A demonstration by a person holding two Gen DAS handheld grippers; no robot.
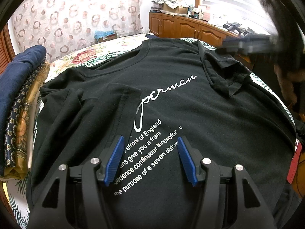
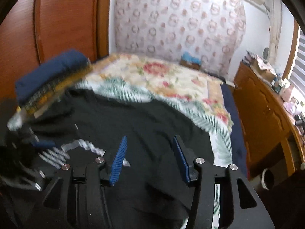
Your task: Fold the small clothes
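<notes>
**One black T-shirt on the bed, two spread claws above it**

On the bed point(image 1: 80, 55), over a flowered and leafy cover, lies one black T-shirt point(image 1: 171, 105), front up, with white lettering across the chest. Both of its sleeves are folded inward onto the body: one sleeve point(image 1: 106, 103) on the left of the left wrist view, the other sleeve point(image 1: 225, 72) near the upper right.

Two claws are in play. The left claw point(image 1: 150, 160) hangs over the lettering, its two blue fingers point(image 1: 114, 160) spread wide and holding nothing. The right claw point(image 2: 148, 158) is likewise spread over the black cloth, empty between its fingers.

One stack of folded clothes point(image 1: 21, 99) sits just beside the shirt's left shoulder, a navy piece on top and gold patterned pieces under it.

The left wrist view alone shows the lettering sharply and the second claw as a blur at its upper right edge. The right wrist view, blurred, alone shows the wooden headboard point(image 2: 66, 19) behind the stack and the wooden cabinet point(image 2: 263, 110) along the bed's side.
</notes>
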